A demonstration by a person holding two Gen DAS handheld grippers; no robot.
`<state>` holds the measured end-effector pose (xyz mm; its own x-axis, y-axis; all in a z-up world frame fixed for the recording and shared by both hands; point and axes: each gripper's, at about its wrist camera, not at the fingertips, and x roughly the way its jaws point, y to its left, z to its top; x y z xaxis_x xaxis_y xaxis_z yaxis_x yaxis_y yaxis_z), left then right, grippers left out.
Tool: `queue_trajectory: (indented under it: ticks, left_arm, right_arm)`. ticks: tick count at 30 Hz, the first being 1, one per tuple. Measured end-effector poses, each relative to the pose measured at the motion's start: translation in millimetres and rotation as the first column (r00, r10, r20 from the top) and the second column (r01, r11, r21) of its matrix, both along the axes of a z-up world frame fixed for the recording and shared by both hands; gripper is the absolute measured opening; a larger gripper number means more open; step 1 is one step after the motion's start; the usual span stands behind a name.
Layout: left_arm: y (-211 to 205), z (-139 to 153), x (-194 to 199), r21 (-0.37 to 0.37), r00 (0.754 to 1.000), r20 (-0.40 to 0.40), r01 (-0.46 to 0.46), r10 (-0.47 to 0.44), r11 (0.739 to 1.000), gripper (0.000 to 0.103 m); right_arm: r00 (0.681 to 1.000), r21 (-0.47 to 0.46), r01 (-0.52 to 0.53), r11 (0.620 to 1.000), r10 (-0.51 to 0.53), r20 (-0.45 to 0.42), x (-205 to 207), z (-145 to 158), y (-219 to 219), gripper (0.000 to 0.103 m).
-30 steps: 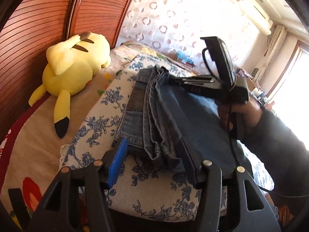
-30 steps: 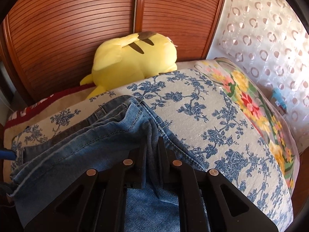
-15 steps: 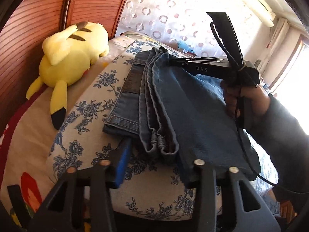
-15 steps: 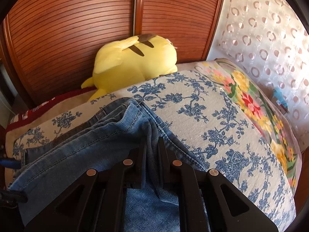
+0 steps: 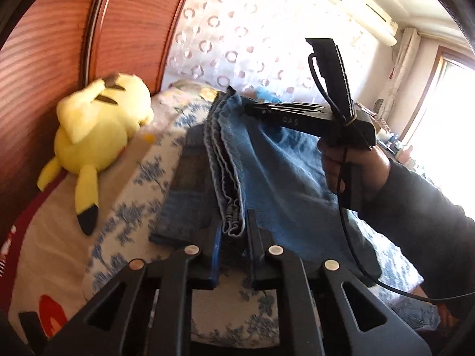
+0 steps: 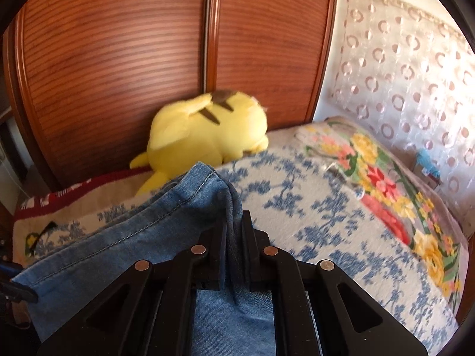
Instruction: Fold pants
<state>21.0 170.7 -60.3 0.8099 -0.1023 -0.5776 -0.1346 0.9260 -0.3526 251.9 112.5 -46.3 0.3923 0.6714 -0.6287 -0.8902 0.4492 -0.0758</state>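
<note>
Left wrist view, left tool point(image 5: 233, 231) clenched on stacked hems of faded blue jeans point(image 5: 267, 166) — right tool point(image 6: 234, 237) grasping their folded corner.

Daylight floods from the window point(image 5: 445, 95) at far right, blown out; fisheye bends dark edges; motion blur softens the bedspread point(image 6: 320, 207).

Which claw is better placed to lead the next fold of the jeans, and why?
Probably neither alone: the left claw pinches the stacked hem edges of the jeans, and the right claw grips the opposite corner. If one leads, the right, since its corner looks lifted off the bedspread.
</note>
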Motion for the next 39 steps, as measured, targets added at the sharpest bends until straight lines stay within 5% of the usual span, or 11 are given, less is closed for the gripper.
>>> queue_trajectory:
  ticks: [8,11,16,27,39]
  left_arm:
    - [29.6,-29.9,17.5,-0.034,0.992,-0.112,-0.067,0.063,0.997,0.012]
    - [29.4,-32.7,18.6,-0.026,0.989,-0.127,-0.079,0.075,0.997,0.019]
    - [26.9,-22.8,18.6,0.061,0.985,-0.136,-0.097,0.105,0.993,0.044]
    - [2.3,-2.5,49.4,0.133,0.995,-0.105,0.017,-0.003,0.991,0.054]
    - [-12.7,-30.8,71.9,0.188,0.981,-0.195,0.054,-0.017,0.981,0.057]
  right_arm:
    - [1.000,-0.065,0.024,0.998,-0.025,-0.013,11.8,-11.0,29.3,0.006]
    - [0.998,-0.095,0.037,0.995,-0.043,-0.053,16.1,-18.0,31.4,0.017]
    - [0.991,-0.062,0.080,0.995,-0.085,-0.098,19.2,-2.5,-1.7,0.029]
    - [0.973,-0.053,0.179,0.982,-0.185,-0.142,21.6,-1.5,-110.4,0.031]
    - [0.942,-0.087,0.235,0.968,-0.249,-0.226,62.3,-41.6,-127.6,0.031]
